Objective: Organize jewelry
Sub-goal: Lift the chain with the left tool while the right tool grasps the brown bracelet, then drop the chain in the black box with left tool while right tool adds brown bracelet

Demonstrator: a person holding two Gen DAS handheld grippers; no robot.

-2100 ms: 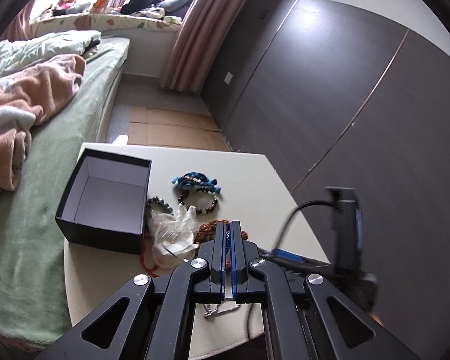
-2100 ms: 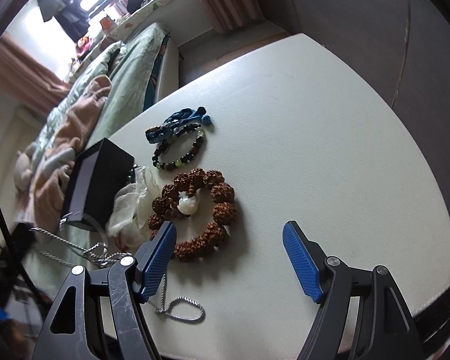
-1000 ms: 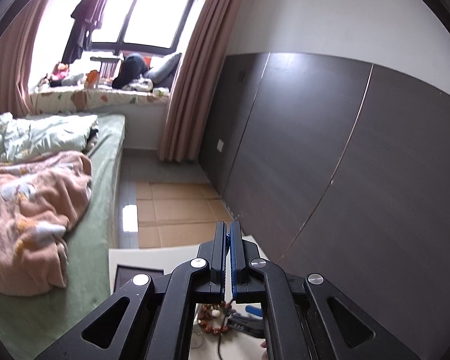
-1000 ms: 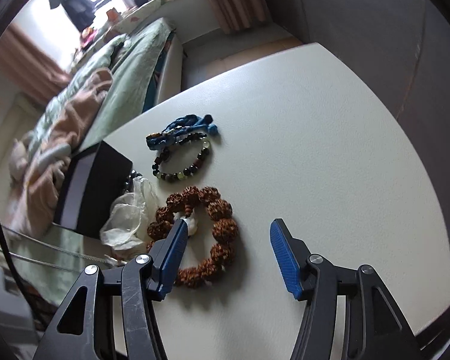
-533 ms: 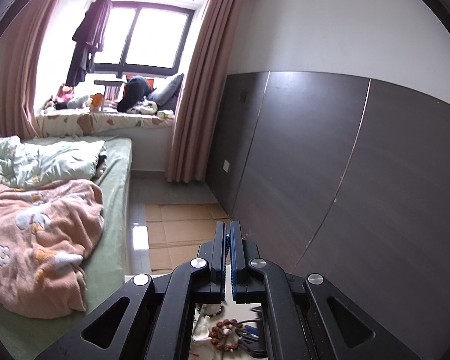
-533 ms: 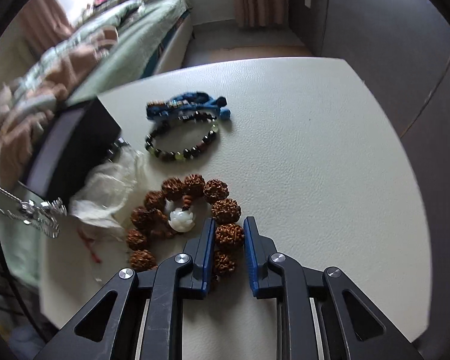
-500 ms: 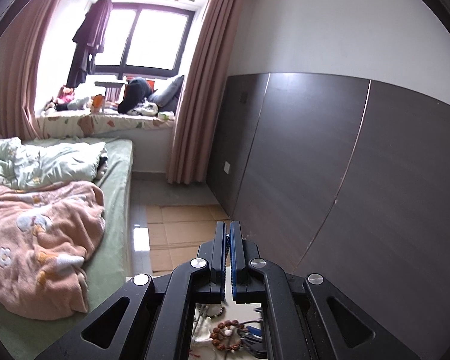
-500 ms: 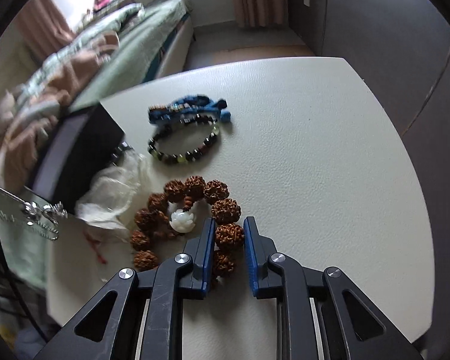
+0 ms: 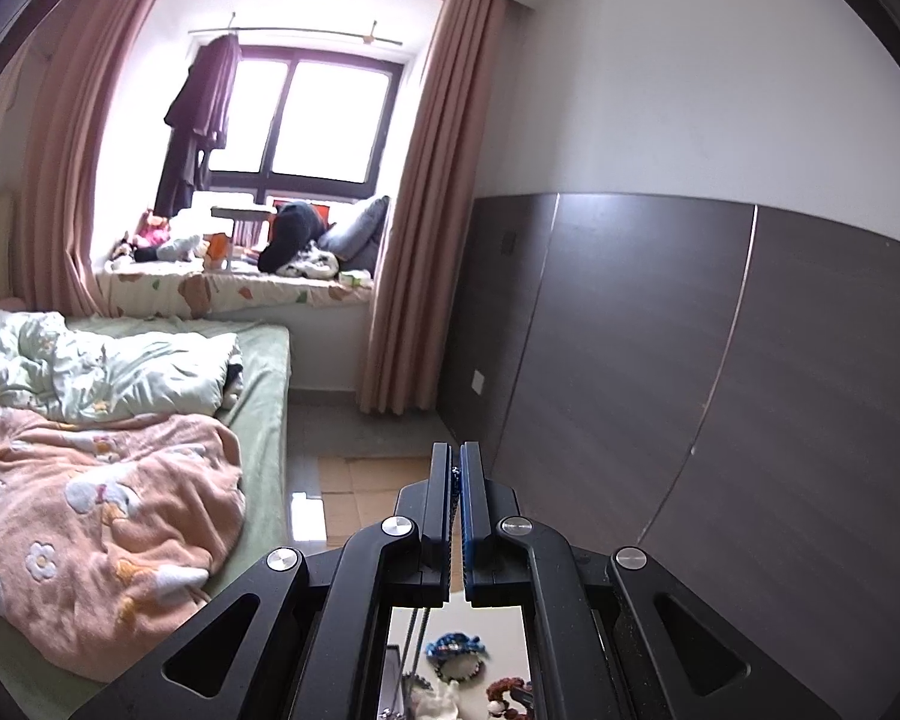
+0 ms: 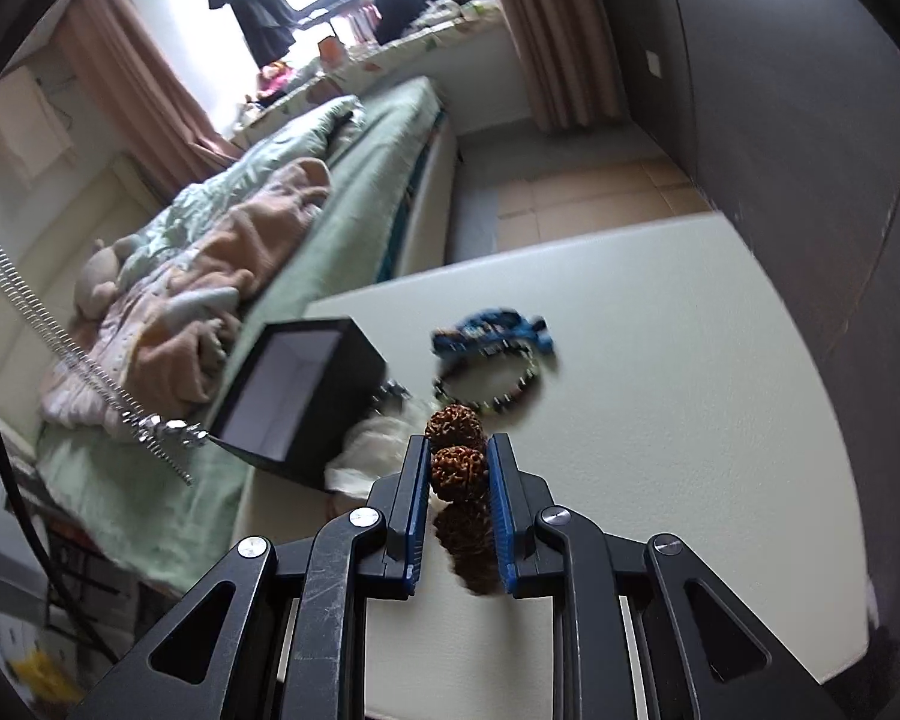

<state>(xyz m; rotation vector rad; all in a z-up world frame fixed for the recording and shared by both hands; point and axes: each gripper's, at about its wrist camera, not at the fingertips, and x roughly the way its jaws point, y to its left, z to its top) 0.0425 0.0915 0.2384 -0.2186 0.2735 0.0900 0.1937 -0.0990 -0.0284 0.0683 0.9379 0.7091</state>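
Two tools are up: the right tool (image 10: 457, 471) squeezes the bumpy brown seed-bead bracelet (image 10: 456, 463) above the white bench (image 10: 678, 396), the left tool (image 9: 456, 501) pinches a silver chain (image 10: 42, 324), and either could slip or tangle before the black box (image 10: 294, 396).

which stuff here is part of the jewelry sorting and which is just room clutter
Part of the job:
brown seed bracelet in the right gripper
silver chain
black box
blue bracelet
dark bead bracelet

Lying about:
peach blanket
curtains
hanging coat
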